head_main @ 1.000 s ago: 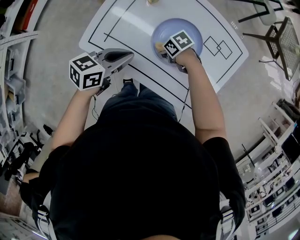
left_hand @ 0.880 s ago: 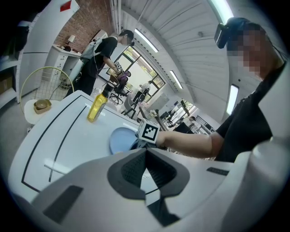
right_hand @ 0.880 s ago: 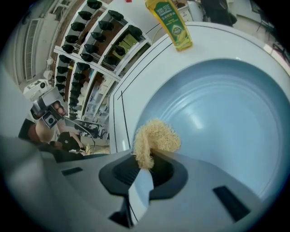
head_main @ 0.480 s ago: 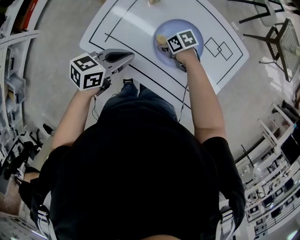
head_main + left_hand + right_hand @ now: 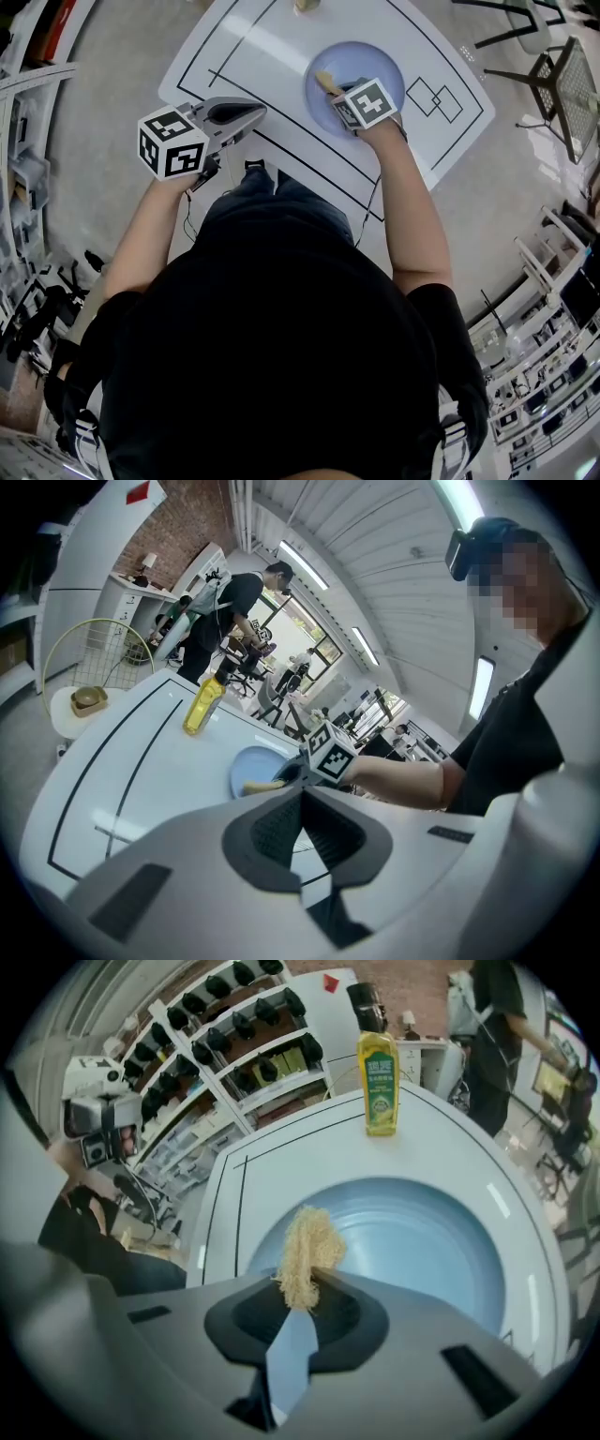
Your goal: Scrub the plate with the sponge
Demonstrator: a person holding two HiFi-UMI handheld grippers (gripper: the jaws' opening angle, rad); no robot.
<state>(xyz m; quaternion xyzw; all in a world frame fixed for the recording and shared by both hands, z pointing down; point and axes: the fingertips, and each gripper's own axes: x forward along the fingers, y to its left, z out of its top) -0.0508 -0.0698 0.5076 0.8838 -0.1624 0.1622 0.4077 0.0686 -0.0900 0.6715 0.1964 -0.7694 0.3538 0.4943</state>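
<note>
a: item one, the plate (image 5: 373, 58). where is it?

b: flat on the white mat (image 5: 281, 56), inside the black outline, on the person's right side. pale blue, upright, nothing lying loose in it that i can see.

a: and the sponge (image 5: 305, 1246)?

b: yellow and coarse, pinched by one end in the right gripper (image 5: 298, 1290). the jaws are clamped on it, and the free end sticks out past the tips over the near left part of the plate. from the head view the sponge (image 5: 325, 81) sits at the plate's left edge. contact looks likely; i cannot confirm it.

a: why held that way?

b: in my judgement, gripping one end leaves the rest free to rub the surface while the jaws stay off the plate.

a: left gripper (image 5: 300, 799)?

b: jaws closed together, nothing between them. it hovers over the near left edge of the mat, well apart from the plate, so the plate is unbraced. risk: it may slide under a firm stroke.

a: anything else?

b: a yellow bottle (image 5: 379, 1072) stands at the far side of the mat, beyond the plate, clear of the work.
</note>
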